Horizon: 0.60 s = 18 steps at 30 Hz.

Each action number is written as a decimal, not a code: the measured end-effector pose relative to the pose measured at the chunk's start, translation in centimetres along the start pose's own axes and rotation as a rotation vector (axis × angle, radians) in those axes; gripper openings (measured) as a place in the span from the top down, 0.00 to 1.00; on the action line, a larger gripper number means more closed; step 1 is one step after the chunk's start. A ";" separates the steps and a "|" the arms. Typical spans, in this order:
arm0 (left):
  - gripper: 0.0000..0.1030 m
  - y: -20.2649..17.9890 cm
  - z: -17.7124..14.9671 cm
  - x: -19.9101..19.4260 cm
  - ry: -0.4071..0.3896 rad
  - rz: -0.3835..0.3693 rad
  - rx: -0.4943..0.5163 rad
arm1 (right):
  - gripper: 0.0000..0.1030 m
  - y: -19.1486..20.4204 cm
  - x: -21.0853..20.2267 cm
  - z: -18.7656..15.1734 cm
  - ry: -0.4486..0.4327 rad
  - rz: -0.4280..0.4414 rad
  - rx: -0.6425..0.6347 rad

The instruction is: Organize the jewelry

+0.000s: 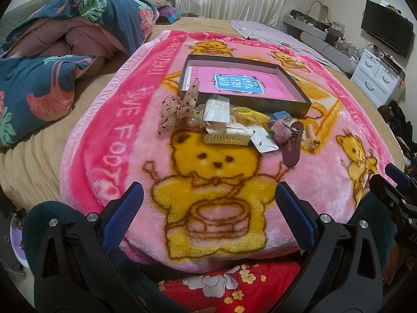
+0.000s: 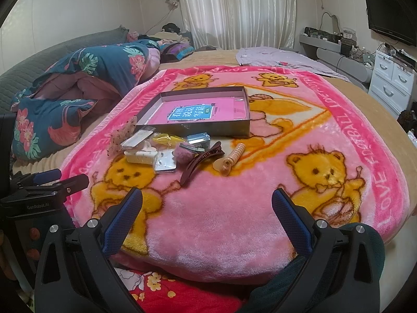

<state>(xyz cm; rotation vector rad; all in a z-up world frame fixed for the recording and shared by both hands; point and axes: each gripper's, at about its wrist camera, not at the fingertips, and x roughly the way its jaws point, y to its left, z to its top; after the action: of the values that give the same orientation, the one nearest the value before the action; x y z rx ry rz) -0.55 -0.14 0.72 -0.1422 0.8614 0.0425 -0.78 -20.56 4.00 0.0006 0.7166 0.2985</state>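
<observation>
A shallow grey box [image 1: 294, 105] [image 2: 203, 127] with a pink booklet inside lies on the pink bear blanket [image 1: 224, 234] [image 2: 221, 221]. In front of it is a pile of accessories: a lace bow [image 1: 177, 109] [image 2: 122, 135], a cream claw clip [image 1: 226, 138] [image 2: 140, 156], a dark red hair clip [image 1: 293, 146] [image 2: 198, 161], a pink pompom [image 1: 281, 133] [image 2: 186, 152], a beige spiral hair tie [image 1: 310, 135] [image 2: 230, 159] and small plastic packets [image 1: 216, 112] [image 2: 165, 163]. My left gripper [image 1: 208, 208] and right gripper [image 2: 207, 208] are open and empty, well short of the pile.
The blanket lies on a bed with a folded floral quilt [image 1: 52, 60] [image 2: 78, 91] at the left. A white dresser [image 1: 378, 78] [image 2: 391, 78] and a TV [image 1: 385, 31] stand at the right. The other gripper shows at each view's edge [image 1: 391, 190] [image 2: 44, 185].
</observation>
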 end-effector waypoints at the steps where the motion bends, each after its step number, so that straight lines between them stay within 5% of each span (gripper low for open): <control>1: 0.08 0.0 0.0 0.0 0.000 -0.001 0.000 | 0.04 0.0 0.0 0.0 -0.001 -0.001 -0.001; 18: 0.08 -0.1 0.2 0.0 -0.005 0.000 0.007 | 0.04 0.2 -0.4 -0.1 -0.005 0.000 -0.001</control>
<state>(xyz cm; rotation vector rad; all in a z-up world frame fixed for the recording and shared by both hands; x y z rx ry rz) -0.37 -0.23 0.91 -0.1354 0.8567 0.0394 -1.18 -20.49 4.25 0.0004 0.7117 0.2992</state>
